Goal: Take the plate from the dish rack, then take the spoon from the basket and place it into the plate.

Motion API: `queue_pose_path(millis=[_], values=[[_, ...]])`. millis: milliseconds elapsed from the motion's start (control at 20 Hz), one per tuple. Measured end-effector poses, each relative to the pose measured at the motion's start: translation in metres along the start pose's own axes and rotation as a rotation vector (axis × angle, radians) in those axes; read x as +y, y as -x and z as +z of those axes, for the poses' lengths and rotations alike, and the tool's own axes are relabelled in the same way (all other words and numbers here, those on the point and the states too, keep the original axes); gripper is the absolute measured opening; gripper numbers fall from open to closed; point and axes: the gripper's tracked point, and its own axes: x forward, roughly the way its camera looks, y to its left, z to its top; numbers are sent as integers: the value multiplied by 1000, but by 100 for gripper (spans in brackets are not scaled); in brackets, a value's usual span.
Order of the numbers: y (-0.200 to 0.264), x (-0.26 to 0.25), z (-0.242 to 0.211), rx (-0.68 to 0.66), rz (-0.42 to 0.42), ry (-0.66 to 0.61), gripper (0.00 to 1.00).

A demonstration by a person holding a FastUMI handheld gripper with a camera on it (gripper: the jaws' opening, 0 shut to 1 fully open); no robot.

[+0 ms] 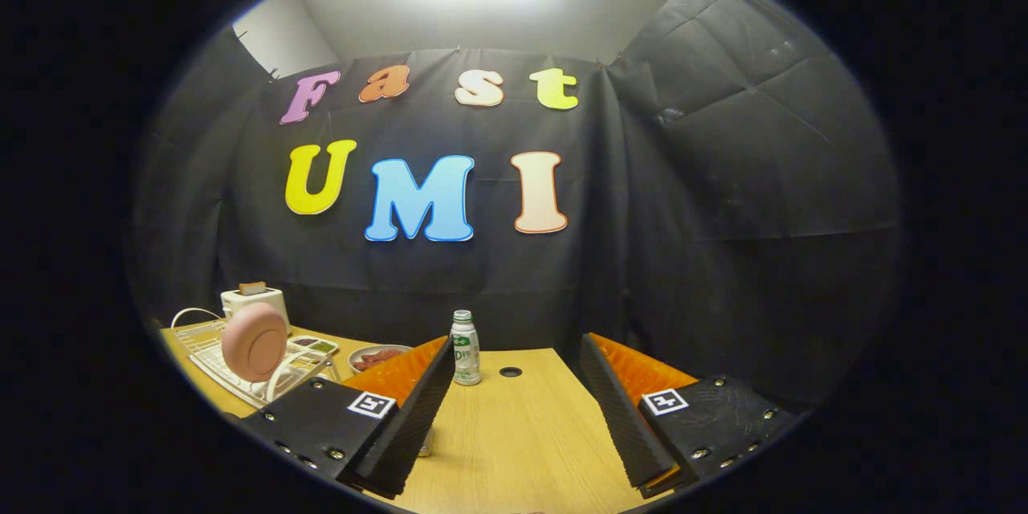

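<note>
I have the gripper [514, 426] hovering above the table [522, 450] with its fingers spread wide apart and nothing between them — only bare wood shows in the gap; the pink plate [254, 341] stands upright on its edge in the white wire dish rack [210, 357], off to the left beyond the left finger, well apart from the gripper; behind the rack, against the booth's dark wall, sits a white toaster [255, 301] with a slice poking out of the top; just right of the rack I see a small tray [315, 344] with something dark and green in it, and beside that a shallow bowl [377, 356] holding reddish pieces, partly hidden by the left finger; a small white bottle [464, 347] with a green label stands upright on the table just ahead of the fingers, nearer the left one; a dark round hole [510, 372] lies in the tabletop just to the right of the bottle; I cannot make out the basket or the spoon from here — the left side is too small and crowded to tell.
</note>
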Motion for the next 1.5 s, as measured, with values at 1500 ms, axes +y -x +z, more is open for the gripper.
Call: queue_pose_path(millis=[1500], values=[[-123,401,-88,682,565,-37,97]])
